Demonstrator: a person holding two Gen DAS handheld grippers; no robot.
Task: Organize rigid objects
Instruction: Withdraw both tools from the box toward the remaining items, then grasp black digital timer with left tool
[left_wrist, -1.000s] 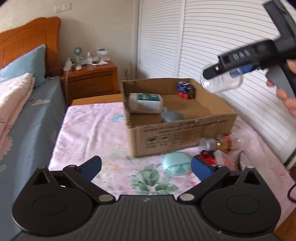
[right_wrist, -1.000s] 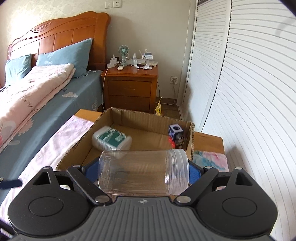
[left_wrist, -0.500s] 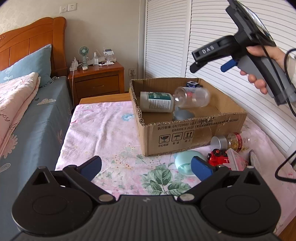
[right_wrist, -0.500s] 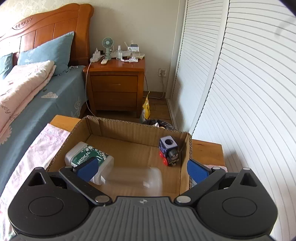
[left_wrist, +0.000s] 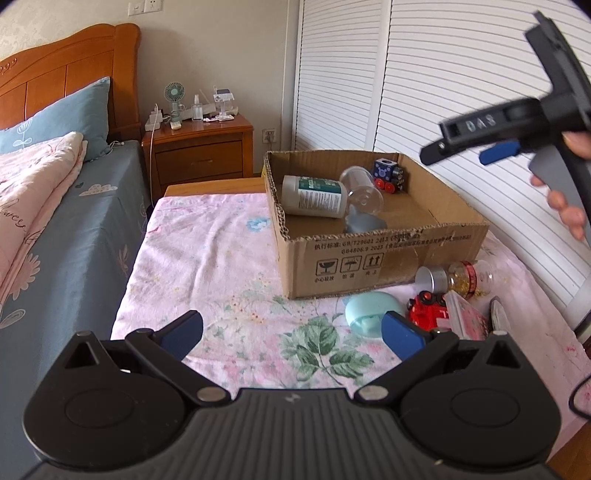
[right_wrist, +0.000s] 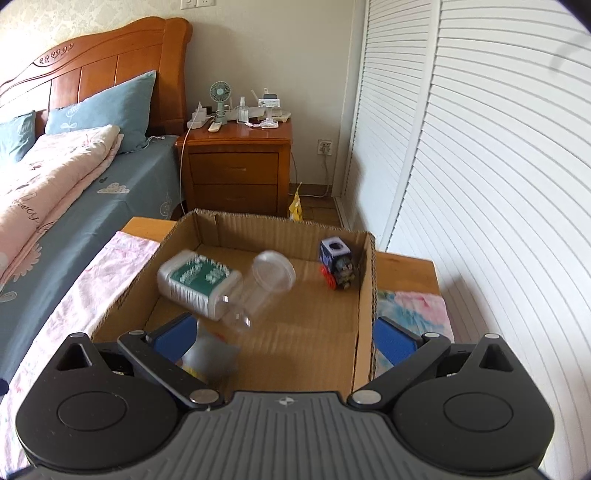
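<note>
While the right gripper (right_wrist: 284, 334) hangs above the near wall of the cardboard box (right_wrist: 364, 295), its jaws have just been opening and now stand at their widest with nothing between the pads. Ahead of it and below, the clear plastic jar (right_wrist: 258, 286) lies tilted inside the box, leaning against the white medical bottle (right_wrist: 195, 280) to its left. A blue toy train (right_wrist: 338, 264) sits in the far right corner, leaving bare floor along the right wall. The left gripper (left_wrist: 291, 330) is spread wide and empty over the floral cloth (left_wrist: 221, 258). Just ahead to its right lie a mint case (left_wrist: 369, 306), a red toy car (left_wrist: 428, 312) and a small glass bottle (left_wrist: 458, 277), close under the box's front wall.
</note>
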